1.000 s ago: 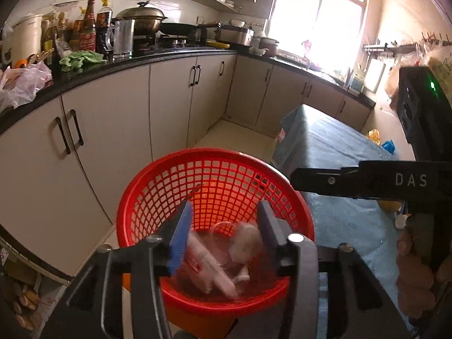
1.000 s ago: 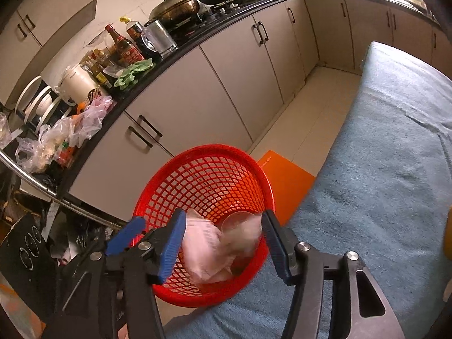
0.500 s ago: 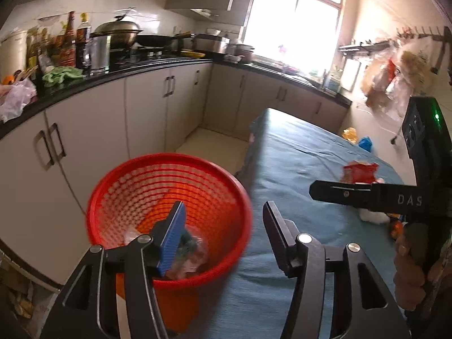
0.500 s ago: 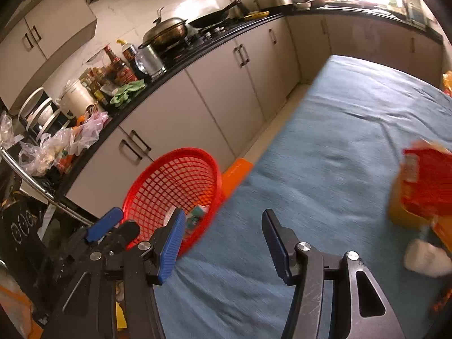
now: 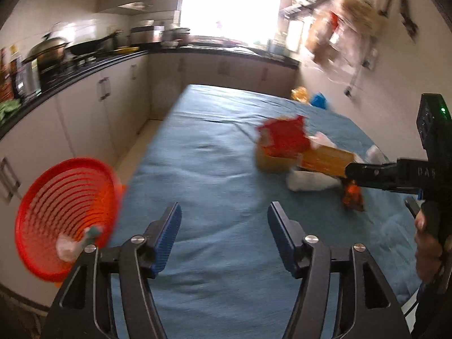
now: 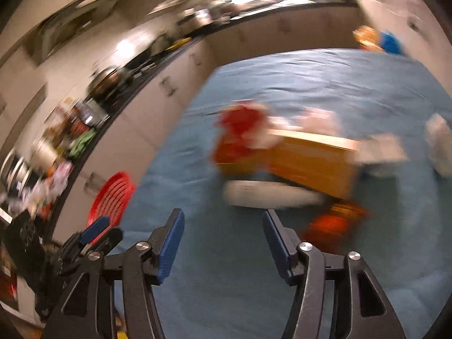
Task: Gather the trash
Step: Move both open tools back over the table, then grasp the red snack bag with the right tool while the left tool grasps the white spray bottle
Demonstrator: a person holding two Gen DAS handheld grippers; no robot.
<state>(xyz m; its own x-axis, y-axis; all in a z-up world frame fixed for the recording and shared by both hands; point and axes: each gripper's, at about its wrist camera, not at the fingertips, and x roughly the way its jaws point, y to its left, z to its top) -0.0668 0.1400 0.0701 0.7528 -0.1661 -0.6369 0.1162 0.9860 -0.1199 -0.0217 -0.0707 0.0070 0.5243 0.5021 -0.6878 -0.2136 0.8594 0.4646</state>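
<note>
mostly crumpled wrappers (image 5: 282,138) (blurred), orange box (image 6: 310,161).

Right wrist view motion-smeared: red-and-orange wrapper pile (image 6: 285,152) at centre unreadable. Red mesh plastic basket (image 5: 65,217), lower left of left wrist view, blurred; contents indistinct.

A bright window (image 5: 230,1) floods the far end of the kitchen with glare. Pale cabinets (image 5: 104,104) run beneath a dark countertop (image 5: 84,72) along the left wall and across the back — pots and a wok (image 5: 90,46) crowd the stove. A blue-covered table (image 5: 214,175) fills the middle; bags hang from a rack (image 5: 347,28) on the right wall.
</note>
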